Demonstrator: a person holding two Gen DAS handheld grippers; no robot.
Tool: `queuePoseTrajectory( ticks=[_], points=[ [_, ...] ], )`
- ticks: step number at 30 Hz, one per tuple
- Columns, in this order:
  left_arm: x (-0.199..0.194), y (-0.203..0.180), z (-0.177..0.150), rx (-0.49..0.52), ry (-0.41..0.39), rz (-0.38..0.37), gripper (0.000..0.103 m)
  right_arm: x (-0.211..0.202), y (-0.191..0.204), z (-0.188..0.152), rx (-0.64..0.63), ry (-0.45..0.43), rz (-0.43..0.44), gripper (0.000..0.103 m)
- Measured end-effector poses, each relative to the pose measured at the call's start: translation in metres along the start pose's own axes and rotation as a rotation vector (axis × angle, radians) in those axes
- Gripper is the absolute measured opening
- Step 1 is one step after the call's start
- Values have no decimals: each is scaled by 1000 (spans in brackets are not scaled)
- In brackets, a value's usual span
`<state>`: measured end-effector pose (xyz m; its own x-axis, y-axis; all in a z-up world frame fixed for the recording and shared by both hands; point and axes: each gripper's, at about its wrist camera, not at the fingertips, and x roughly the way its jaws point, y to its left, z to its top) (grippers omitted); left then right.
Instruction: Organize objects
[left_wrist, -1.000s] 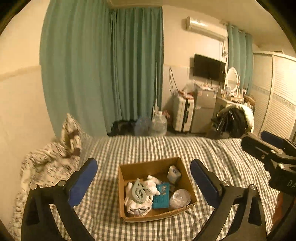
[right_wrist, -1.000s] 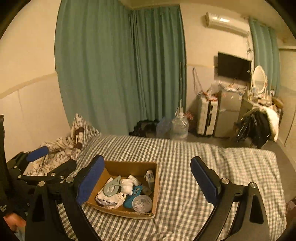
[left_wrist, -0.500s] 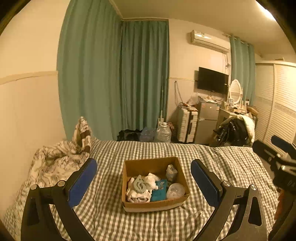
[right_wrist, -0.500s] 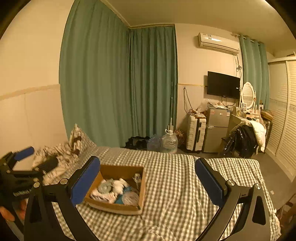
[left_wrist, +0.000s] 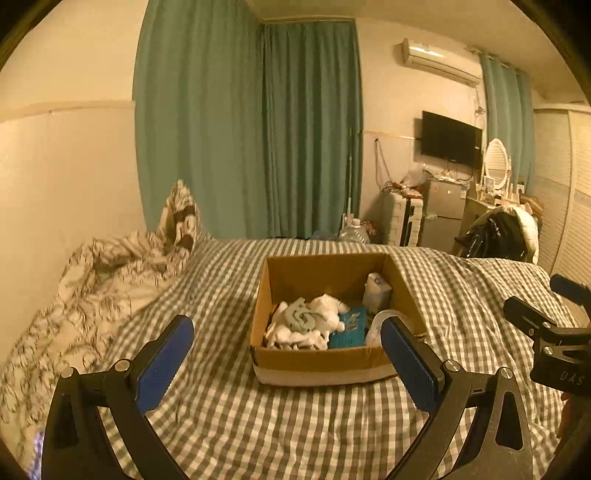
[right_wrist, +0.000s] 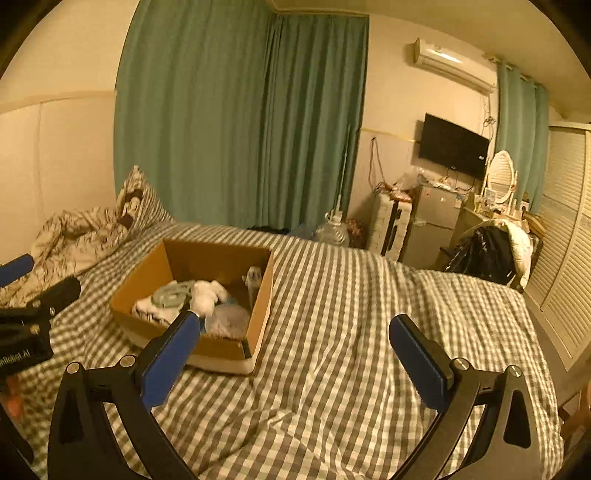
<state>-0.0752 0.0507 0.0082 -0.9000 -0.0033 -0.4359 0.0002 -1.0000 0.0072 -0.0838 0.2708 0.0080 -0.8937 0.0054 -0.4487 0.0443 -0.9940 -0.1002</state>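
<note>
Cardboard box (left_wrist: 325, 360) on a grey-and-white checked bed (left_wrist: 229, 421).
Brown-walled and open-topped, it sits mid-bed holding white cloths (left_wrist: 317, 325), a teal packet (left_wrist: 349, 326) and a small bottle (left_wrist: 376, 291). Left gripper (left_wrist: 286, 360) and right gripper (right_wrist: 295, 354) hover with fingers wide, holding nothing. Rumpled leaf-print duvet (left_wrist: 92, 295) lies at the bed's left edge; teal curtains (left_wrist: 258, 129) and a wall television (left_wrist: 451, 138) stand beyond.
</note>
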Motion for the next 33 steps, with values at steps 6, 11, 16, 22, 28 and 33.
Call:
queuePoseTrajectory(
  ticks=[6,11,16,22,28,33],
  points=[
    [3,-1,-3,21,8,18,103,-4,-4,0,22,-23,3,103],
    [2,0,-4,20,17,2,103,-5,-5,1,28,-18,-9,103],
    [0,-1,-4,35,17,5,103,-6,-4,3,29,-22,-14,103],
    [2,0,-5,31,24,2,103,-6,-2,3,26,-22,-12,103],
    [3,-5,-6,44,26,0,103,-6,-6,3,41,-23,-14,103],
    [4,-6,-7,44,28,1,103,-6,-9,4,48,-22,-18,103]
  ],
)
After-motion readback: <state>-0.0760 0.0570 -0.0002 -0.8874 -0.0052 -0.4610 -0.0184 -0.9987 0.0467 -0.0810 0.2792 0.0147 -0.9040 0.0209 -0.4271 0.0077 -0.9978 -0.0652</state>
